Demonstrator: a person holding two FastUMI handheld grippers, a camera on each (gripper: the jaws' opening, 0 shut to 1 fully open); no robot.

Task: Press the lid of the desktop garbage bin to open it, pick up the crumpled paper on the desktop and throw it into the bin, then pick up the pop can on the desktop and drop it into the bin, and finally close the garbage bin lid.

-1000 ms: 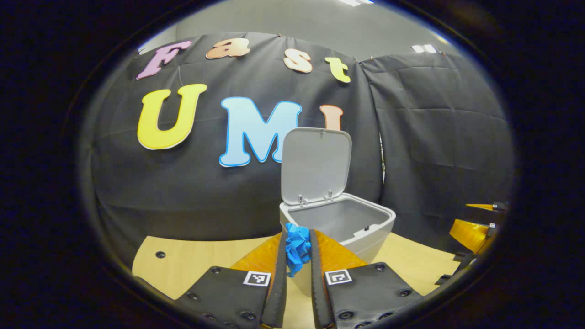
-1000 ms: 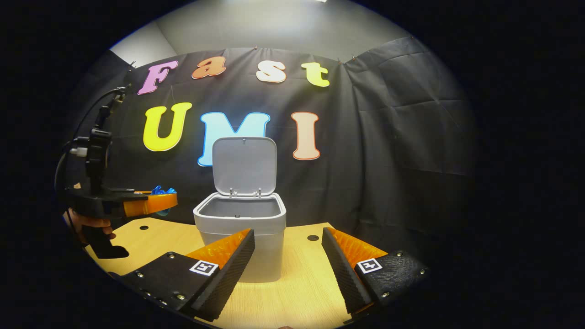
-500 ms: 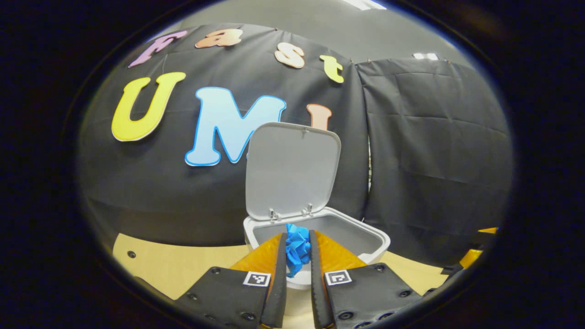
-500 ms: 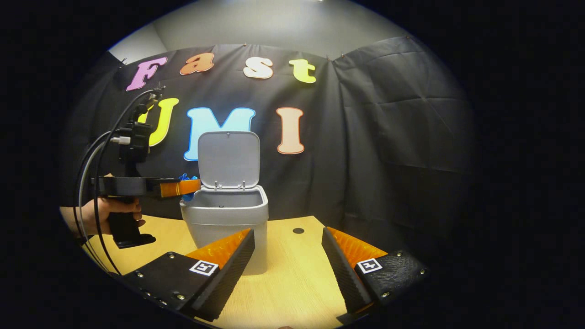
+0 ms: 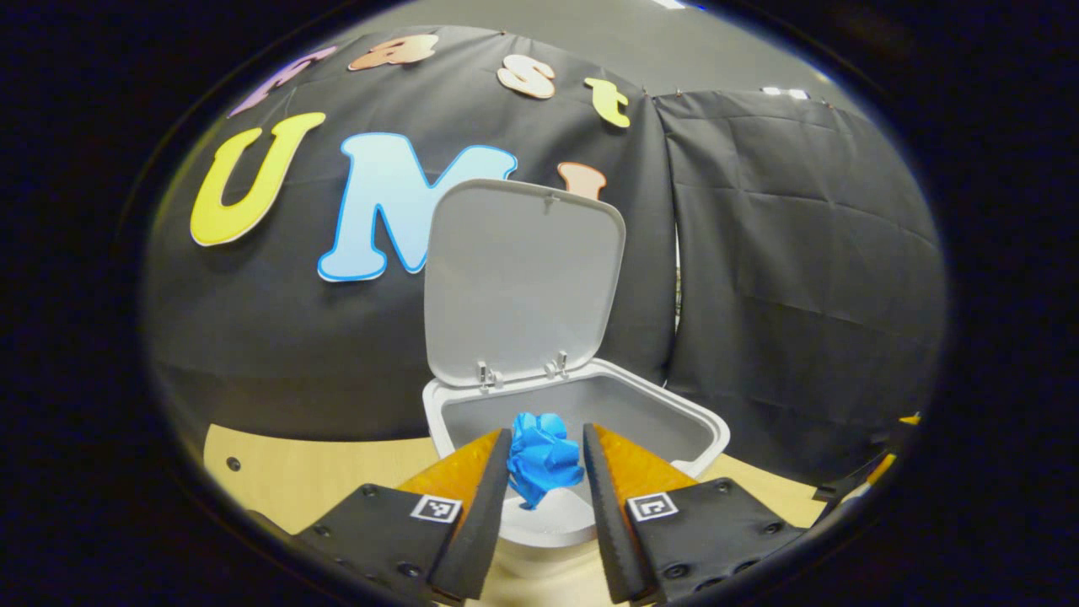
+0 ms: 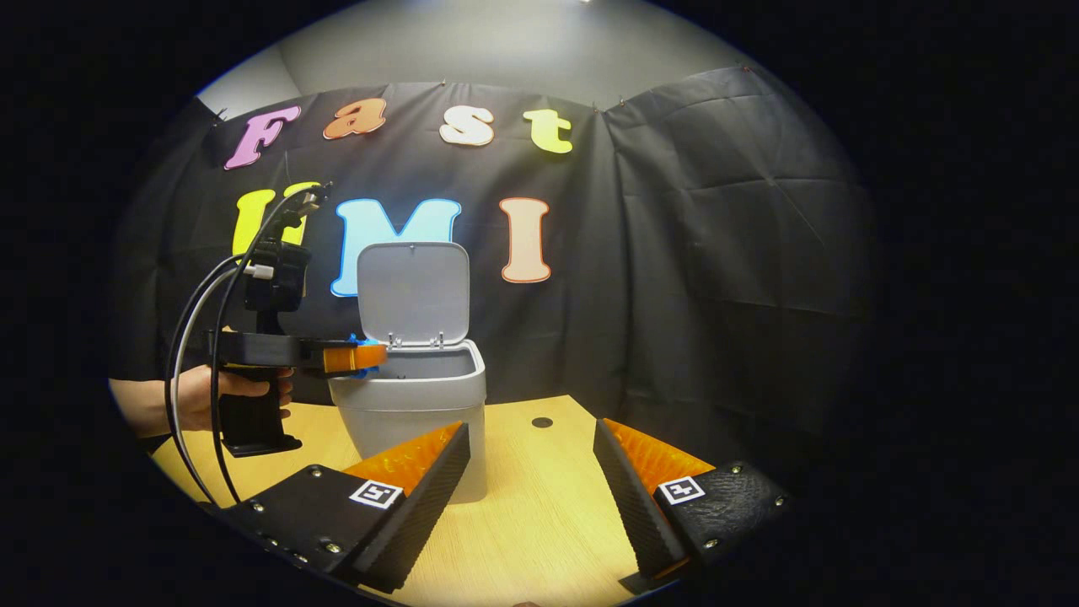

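Crumpled paper (image 5: pixel 544 456), blue, between the left gripper (image 5: pixel 545 462) jaws over the near rim of the garbage bin (image 5: pixel 590 413); jaws slightly apart, contact on both sides impossible to confirm. Lid (image 5: pixel 523 282) upright, bin open on the table (image 6: pixel 539 523). Seen from the right gripper view: left gripper at the bin's rim, held by a hand (image 6: pixel 198 396). Right gripper (image 6: pixel 531 489) jaws wide apart above the table, holding nothing.

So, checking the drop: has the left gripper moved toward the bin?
Yes. In the right gripper view the left gripper has closed on the bin, now over its rim.
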